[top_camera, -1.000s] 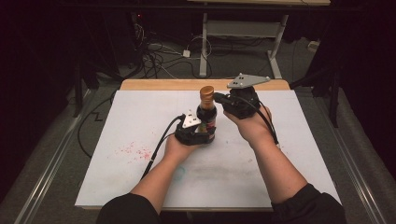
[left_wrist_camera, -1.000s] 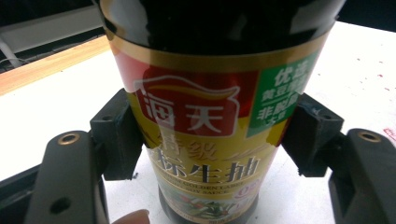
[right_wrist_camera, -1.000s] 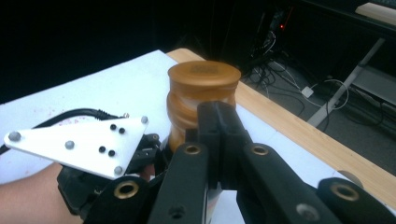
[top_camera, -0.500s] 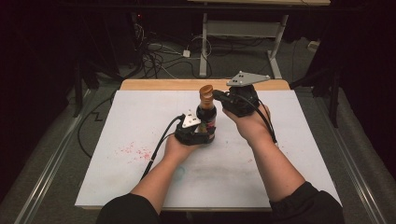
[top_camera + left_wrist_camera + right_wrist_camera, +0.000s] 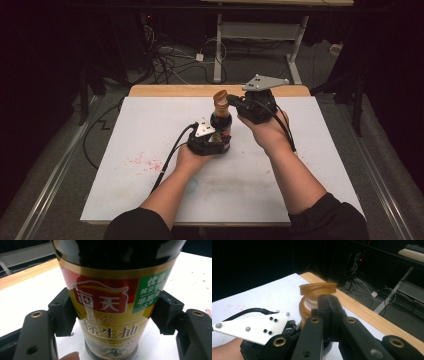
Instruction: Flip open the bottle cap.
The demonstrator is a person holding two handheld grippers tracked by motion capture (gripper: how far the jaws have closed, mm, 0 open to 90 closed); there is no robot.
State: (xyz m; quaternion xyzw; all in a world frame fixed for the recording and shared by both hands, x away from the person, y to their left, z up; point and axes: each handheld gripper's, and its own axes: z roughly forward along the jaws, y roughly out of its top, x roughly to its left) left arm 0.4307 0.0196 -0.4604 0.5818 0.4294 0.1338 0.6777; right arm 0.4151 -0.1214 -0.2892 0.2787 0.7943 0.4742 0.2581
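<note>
Glossy dark glass bottle (image 5: 112, 302), matt white tabletop (image 5: 125, 135)

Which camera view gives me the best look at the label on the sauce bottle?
The left gripper view: the bottle's label faces the camera, its characters readable. The high view shows a small sliver of it on the bottle. The right gripper view shows the flip cap instead.

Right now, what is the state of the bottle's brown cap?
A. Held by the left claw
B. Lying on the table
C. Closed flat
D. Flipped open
D: the hinged cap stands raised above the bottle neck, by the right claw.
</note>
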